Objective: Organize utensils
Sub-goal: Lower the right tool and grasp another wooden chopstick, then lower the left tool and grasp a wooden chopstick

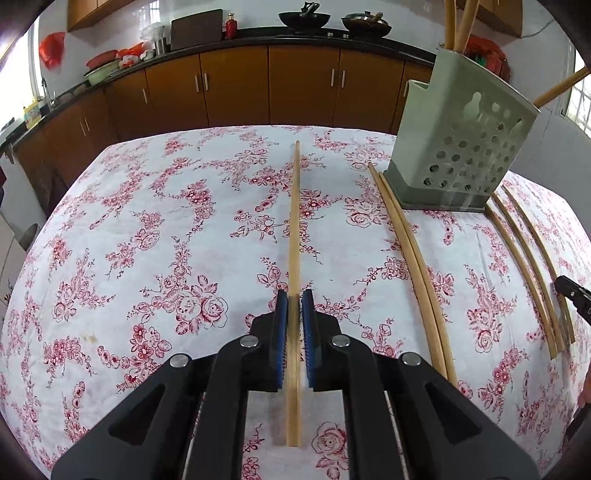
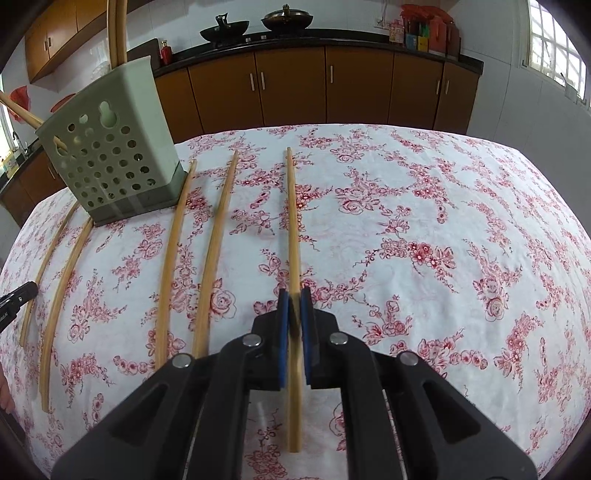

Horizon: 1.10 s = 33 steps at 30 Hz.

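Note:
My left gripper (image 1: 294, 295) is shut on a wooden chopstick (image 1: 295, 221) that points straight ahead over the floral tablecloth (image 1: 166, 229). My right gripper (image 2: 294, 293) is shut on another chopstick (image 2: 293, 221). A pale green perforated utensil holder (image 1: 461, 147) stands at the far right of the left wrist view and at the far left of the right wrist view (image 2: 110, 155), with several chopsticks standing in it. Loose chopsticks lie on the cloth: two left of the holder (image 1: 410, 251) and others right of it (image 1: 524, 258); in the right wrist view two lie nearest my gripper (image 2: 214, 251).
Brown cabinets (image 1: 236, 85) and a dark counter with woks (image 1: 303, 18) line the far wall behind the table. The right gripper's tip (image 1: 574, 295) shows at the right edge of the left wrist view; the left gripper's tip (image 2: 16, 299) shows at the left edge of the right wrist view.

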Each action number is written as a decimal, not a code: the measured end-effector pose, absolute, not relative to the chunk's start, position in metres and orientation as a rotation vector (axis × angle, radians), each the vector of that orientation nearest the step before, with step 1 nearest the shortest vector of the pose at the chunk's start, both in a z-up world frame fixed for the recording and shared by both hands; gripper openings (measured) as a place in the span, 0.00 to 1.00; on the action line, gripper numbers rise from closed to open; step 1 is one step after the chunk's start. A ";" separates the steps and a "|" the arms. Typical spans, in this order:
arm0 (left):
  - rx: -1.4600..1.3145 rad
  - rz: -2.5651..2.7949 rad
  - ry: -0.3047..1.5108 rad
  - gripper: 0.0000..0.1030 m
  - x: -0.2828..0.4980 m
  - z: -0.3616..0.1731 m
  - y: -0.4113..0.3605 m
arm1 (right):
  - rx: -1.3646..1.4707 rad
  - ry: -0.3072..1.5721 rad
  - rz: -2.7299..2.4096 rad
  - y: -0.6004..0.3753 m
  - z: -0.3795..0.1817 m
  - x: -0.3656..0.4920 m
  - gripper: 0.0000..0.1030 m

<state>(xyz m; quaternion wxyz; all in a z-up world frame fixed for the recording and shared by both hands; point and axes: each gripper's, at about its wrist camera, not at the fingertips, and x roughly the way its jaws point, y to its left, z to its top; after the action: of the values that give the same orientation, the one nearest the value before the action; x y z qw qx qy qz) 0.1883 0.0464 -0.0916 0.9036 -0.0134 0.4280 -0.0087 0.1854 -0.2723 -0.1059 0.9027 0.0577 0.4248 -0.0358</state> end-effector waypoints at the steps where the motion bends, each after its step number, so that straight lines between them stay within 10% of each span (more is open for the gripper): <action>1: -0.034 -0.021 0.885 0.09 0.188 -0.092 0.048 | 0.121 0.878 -0.073 -0.273 -0.106 0.186 0.08; 33: -0.051 -0.026 0.885 0.09 0.184 -0.090 0.051 | 0.153 0.878 -0.059 -0.285 -0.104 0.186 0.09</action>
<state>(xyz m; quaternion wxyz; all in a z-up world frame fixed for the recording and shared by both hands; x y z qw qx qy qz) 0.1840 0.0507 -0.0899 0.9032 -0.0247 0.4283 -0.0124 0.1862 -0.2847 -0.1038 0.9019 0.0741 0.4246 -0.0283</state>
